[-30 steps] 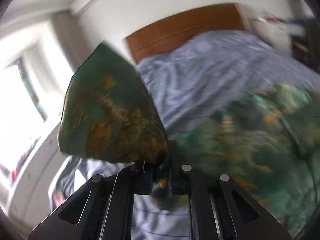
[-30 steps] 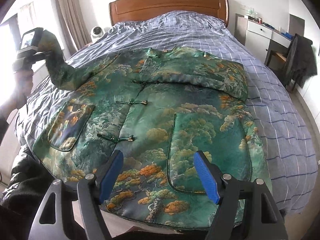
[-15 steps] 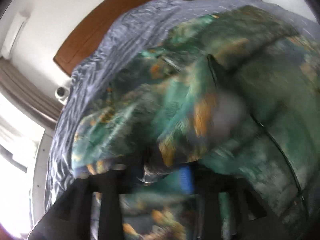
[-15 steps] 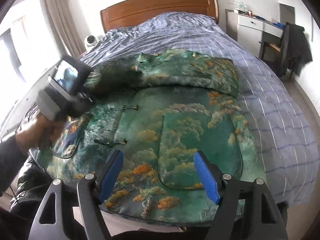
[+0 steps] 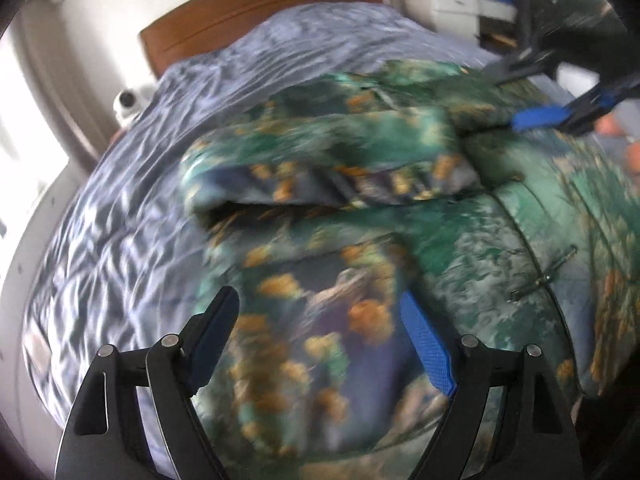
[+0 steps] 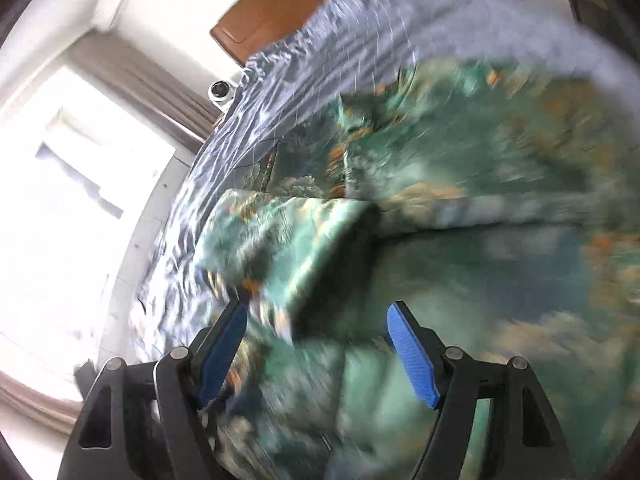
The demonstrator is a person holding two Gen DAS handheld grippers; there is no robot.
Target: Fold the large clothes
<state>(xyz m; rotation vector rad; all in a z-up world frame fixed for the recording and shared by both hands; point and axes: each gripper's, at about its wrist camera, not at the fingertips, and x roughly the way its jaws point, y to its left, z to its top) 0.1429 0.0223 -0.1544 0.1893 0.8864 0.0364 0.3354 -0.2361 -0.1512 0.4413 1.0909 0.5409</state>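
Note:
A large green brocade jacket point(image 5: 460, 248) with orange and white patterns lies spread on the bed. Its left sleeve point(image 5: 332, 160) lies folded across the chest. My left gripper point(image 5: 324, 320) is open and empty, just above the jacket's lower left part. My right gripper point(image 6: 318, 332) is open and empty, close over the folded sleeve point(image 6: 280, 236). It also shows in the left wrist view point(image 5: 560, 96), at the far right above the jacket's collar area. Both views are blurred by motion.
The bed point(image 5: 132, 184) has a grey-blue checked cover and a wooden headboard point(image 5: 248, 12). A small white camera point(image 5: 126, 100) stands left of the bed by the curtains. A white dresser point(image 5: 452, 4) stands at the back right. A bright window point(image 6: 72, 216) is at the left.
My left gripper carried the sleeve over the jacket's chest, let it go and opened. My right gripper moved from the jacket's hem forward and left over the folded sleeve.

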